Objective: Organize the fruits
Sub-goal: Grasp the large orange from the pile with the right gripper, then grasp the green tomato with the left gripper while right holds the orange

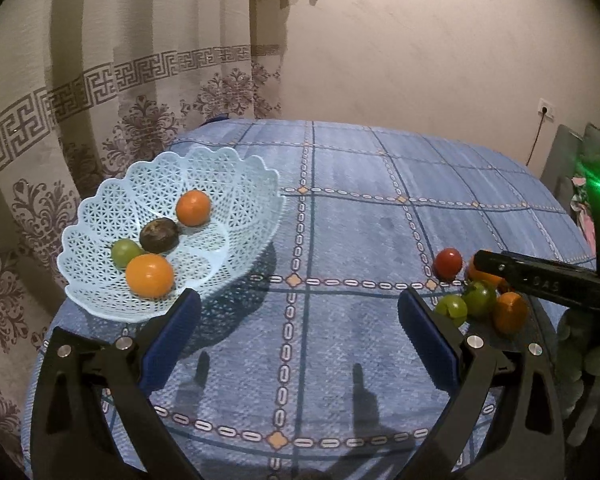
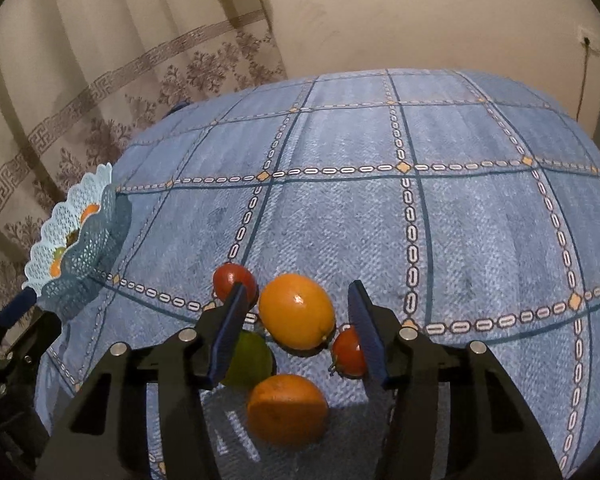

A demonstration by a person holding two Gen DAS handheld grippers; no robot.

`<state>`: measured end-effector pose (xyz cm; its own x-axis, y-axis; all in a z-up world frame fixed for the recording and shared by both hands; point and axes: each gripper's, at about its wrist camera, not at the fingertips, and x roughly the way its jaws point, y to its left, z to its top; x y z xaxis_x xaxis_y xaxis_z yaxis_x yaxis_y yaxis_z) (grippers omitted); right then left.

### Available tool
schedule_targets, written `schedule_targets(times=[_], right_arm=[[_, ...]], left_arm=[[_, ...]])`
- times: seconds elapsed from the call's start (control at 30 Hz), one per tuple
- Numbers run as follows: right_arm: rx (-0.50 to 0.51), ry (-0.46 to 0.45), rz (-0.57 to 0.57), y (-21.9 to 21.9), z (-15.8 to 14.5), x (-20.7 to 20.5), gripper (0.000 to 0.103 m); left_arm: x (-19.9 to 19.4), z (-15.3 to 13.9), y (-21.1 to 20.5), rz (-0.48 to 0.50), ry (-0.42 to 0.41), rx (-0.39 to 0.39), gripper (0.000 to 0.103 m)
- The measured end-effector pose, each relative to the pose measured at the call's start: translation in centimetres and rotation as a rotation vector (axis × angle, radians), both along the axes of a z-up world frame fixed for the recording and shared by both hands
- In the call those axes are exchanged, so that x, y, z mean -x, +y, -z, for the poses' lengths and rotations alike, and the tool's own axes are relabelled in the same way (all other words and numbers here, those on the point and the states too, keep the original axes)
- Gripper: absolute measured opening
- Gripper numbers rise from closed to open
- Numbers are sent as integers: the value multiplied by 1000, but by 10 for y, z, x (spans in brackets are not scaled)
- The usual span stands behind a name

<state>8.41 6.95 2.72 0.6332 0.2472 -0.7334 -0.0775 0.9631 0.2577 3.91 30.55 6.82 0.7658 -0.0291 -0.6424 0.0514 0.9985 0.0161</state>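
A pale blue lattice plastic basket (image 1: 100, 216) at the tabletop's (image 1: 360, 208) left holds four fruits. The left gripper (image 1: 299, 322) hovers, jaws open. Rightward, the right gripper (image 2: 296, 316), jaws spread, straddles a large orange citrus (image 2: 297, 310) among loose fruits.

A table under a blue checked tablecloth (image 1: 340, 220) carries everything. At about nine o'clock on it stands a pale blue lattice basket (image 1: 236, 184). At about four o'clock a loose cluster of fruit lies straight on the cloth: a red tomato (image 1: 449, 262), two green fruits (image 1: 453, 309) (image 1: 480, 297) and an orange (image 1: 510, 312).
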Motion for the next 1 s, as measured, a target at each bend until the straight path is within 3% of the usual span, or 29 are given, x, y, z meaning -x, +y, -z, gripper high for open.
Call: schedule_targets(times=[0.57, 1.0], right_arm=[[122, 0, -117, 15, 1, -8, 41], [33, -25, -61, -8, -7, -4, 38]], left_arm=[[-8, 7, -14, 11, 29, -25, 100], [-15, 15, -36, 73, 50, -37, 100]])
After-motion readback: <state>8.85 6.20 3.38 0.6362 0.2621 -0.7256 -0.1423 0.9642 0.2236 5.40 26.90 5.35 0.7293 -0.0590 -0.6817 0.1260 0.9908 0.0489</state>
